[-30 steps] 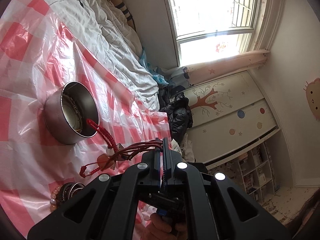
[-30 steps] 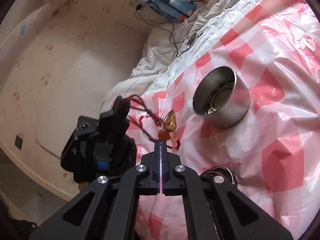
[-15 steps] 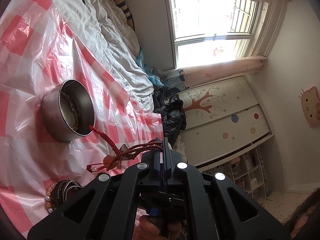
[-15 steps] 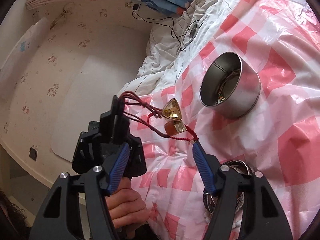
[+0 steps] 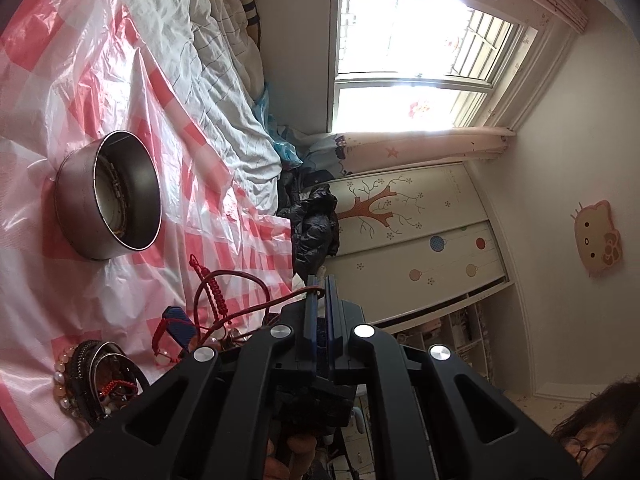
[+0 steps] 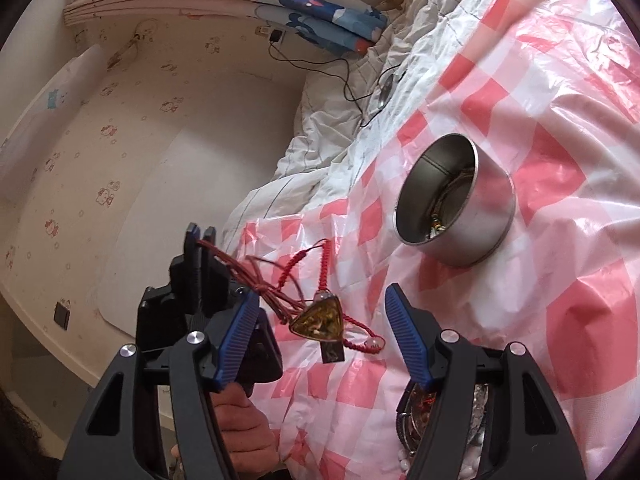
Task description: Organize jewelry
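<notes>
The left gripper (image 6: 199, 240) pinched the red cord necklace (image 6: 316, 320) while the right gripper (image 6: 320, 340), jaws just narrowing and still apart, needed to close squarely on its hanging pendant before carrying it to the metal bowl (image 6: 456, 208).

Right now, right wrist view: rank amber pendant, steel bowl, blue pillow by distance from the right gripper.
1. amber pendant: hanging between the open right gripper fingers, nearest.
2. steel bowl: ahead to the right, on the pink checked sheet.
3. blue pillow: far end of the bed, by the wall.
</notes>
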